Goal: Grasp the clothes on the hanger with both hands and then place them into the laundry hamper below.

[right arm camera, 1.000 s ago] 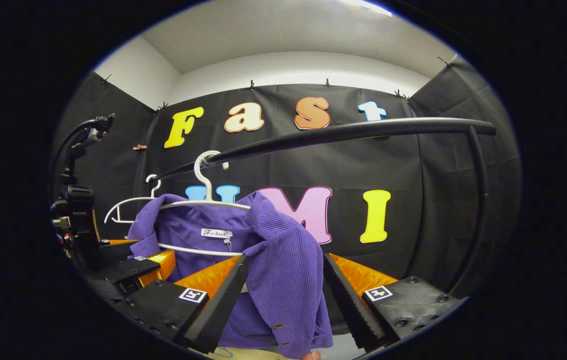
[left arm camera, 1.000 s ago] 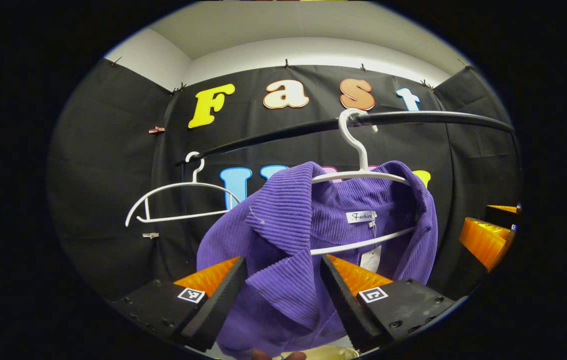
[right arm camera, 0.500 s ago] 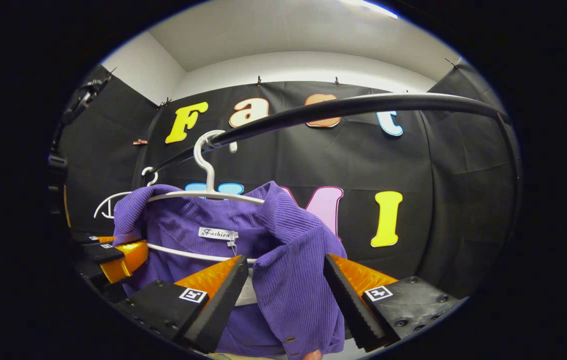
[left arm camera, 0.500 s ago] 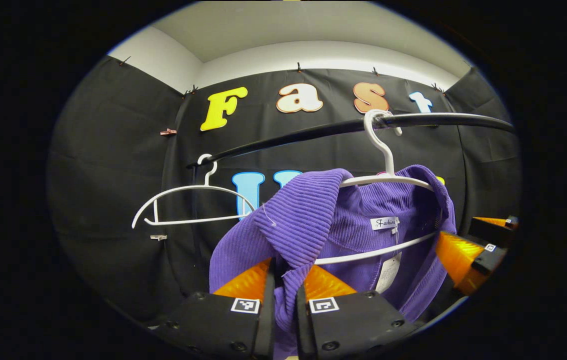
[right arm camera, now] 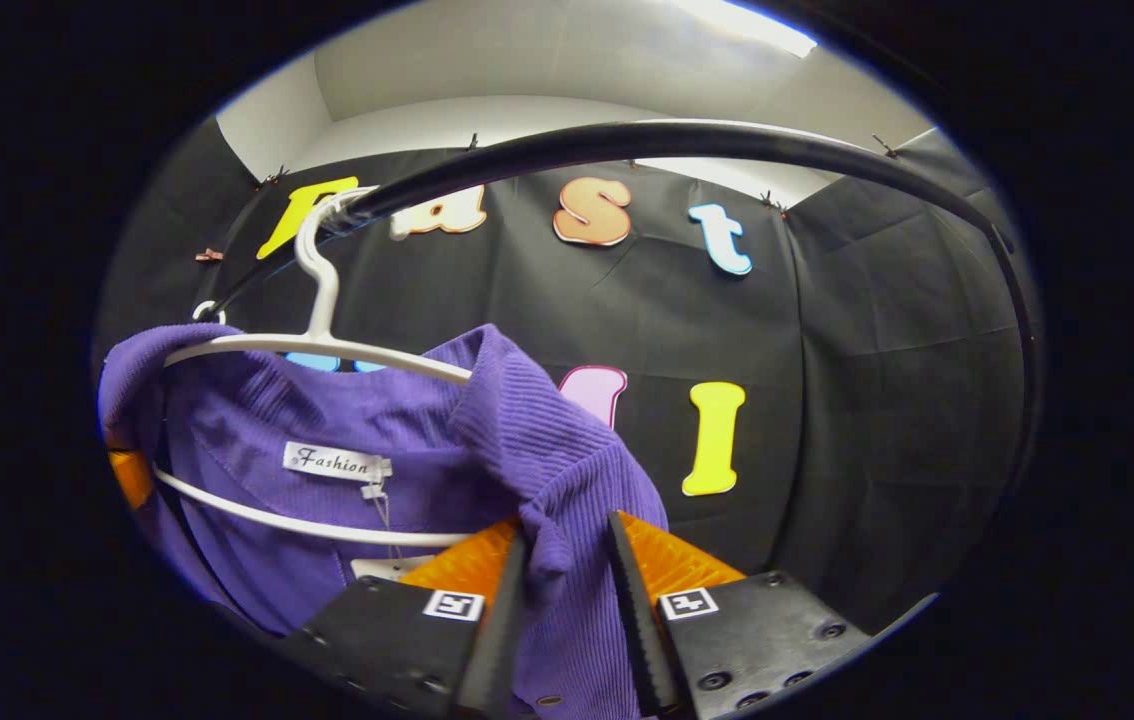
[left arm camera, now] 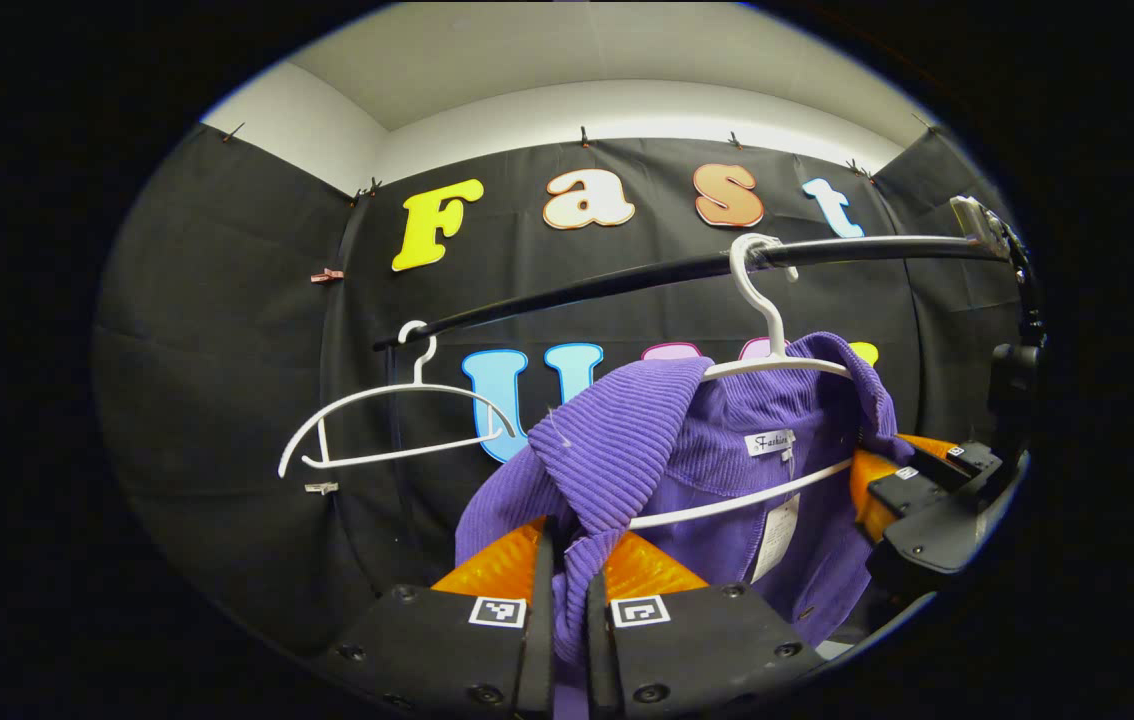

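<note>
Purple ribbed cloth is now pinched on both sides: the purple garment [left arm camera: 727, 470] hangs from its white hanger [left arm camera: 777, 355] on the black rail [left arm camera: 627, 275], and each shoulder has a gripper clamped onto it. In the left gripper view the left gripper [left arm camera: 567, 620] has its fingers drawn together on a fold of the near shoulder, as it already had half a second ago. The real change is on the other side — the right gripper [right arm camera: 567, 600], whose fingers stood wide apart around the hanging front panel half a second ago, has since closed, and a bunch of fabric is squeezed between its pads in the right gripper view. It has also come in closer and lower under the rail, which now arcs high across that view. From the left gripper view it appears at the far shoulder, just beside the hanger's lower bar. So the two-handed grasp looks complete, and the step ahead is probably to work the garment off the hanger's arms — the collar is draped over both ends, so it may catch. An empty white hanger [left arm camera: 392, 420] hangs further along the rail. The hamper lies below, out of sight.
</note>
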Demonstrator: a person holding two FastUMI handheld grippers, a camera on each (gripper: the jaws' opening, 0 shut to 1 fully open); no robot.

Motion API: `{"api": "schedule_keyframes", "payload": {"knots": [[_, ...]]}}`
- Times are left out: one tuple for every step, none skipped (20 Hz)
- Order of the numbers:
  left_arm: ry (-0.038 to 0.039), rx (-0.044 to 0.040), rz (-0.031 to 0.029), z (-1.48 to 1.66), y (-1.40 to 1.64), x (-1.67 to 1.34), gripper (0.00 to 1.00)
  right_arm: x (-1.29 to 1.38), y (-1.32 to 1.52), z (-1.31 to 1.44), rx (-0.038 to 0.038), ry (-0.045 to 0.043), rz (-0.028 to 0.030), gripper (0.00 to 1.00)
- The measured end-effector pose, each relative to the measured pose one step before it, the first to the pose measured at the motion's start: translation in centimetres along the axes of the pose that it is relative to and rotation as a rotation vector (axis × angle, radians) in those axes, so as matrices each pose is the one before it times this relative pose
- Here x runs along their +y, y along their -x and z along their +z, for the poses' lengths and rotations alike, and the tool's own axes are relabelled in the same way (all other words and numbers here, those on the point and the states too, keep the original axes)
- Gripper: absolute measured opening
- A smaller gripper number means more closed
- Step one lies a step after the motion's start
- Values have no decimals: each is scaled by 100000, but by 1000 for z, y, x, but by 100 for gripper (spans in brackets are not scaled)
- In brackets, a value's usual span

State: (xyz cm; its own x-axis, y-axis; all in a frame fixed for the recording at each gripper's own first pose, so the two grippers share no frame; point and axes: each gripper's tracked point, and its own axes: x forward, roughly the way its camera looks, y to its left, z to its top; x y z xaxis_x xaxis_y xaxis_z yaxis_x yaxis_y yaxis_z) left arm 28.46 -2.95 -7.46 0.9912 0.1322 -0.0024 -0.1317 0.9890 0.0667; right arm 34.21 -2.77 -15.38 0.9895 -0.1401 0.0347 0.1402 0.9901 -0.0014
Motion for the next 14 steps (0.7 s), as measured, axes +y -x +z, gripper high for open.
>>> {"api": "schedule_keyframes", "payload": {"knots": [[-162,-229,166,-104,-299,309,17,-518,-627,-99,-594,-890,-221,29],[-182,-362,12,4,56,260,18,-307,-190,-278,-12,-465,125,10],[-258,-306,-132,133,42,195,16,-945,32,-3,-842,1839,-1760,10],[-289,-716,-1326,257,13,-39,17,-1081,-60,427,-2211,2445,-1417,10],[-1026,-814,-703,316,41,80,15,-999,-62,578,-2636,3159,-714,10],[-1476,-656,-340,392,-13,281,14,-681,64,536,-2118,3569,-380,10],[-799,-532,385,229,66,379,13,-762,128,672,-2106,3088,-91,9],[555,-57,540,218,-149,534,13,-748,-59,683,-2074,2255,-238,9],[1182,-551,1182,497,-82,570,13,-684,-129,789,-2002,1669,-654,9],[1194,-1274,936,738,-25,609,13,-652,-91,664,-1636,1528,-758,5],[927,-1172,530,780,-113,356,13,-595,-155,828,-2139,1042,-866,5],[855,-1231,432,868,-170,337,14,-542,-149,971,-2706,789,-1469,9],[622,-671,-112,685,-237,126,13,-581,-96,1174,-3114,307,-1685,9],[-77,-725,-92,381,-230,136,14,-318,-161,1138,-3539,353,-1594,9]]}}
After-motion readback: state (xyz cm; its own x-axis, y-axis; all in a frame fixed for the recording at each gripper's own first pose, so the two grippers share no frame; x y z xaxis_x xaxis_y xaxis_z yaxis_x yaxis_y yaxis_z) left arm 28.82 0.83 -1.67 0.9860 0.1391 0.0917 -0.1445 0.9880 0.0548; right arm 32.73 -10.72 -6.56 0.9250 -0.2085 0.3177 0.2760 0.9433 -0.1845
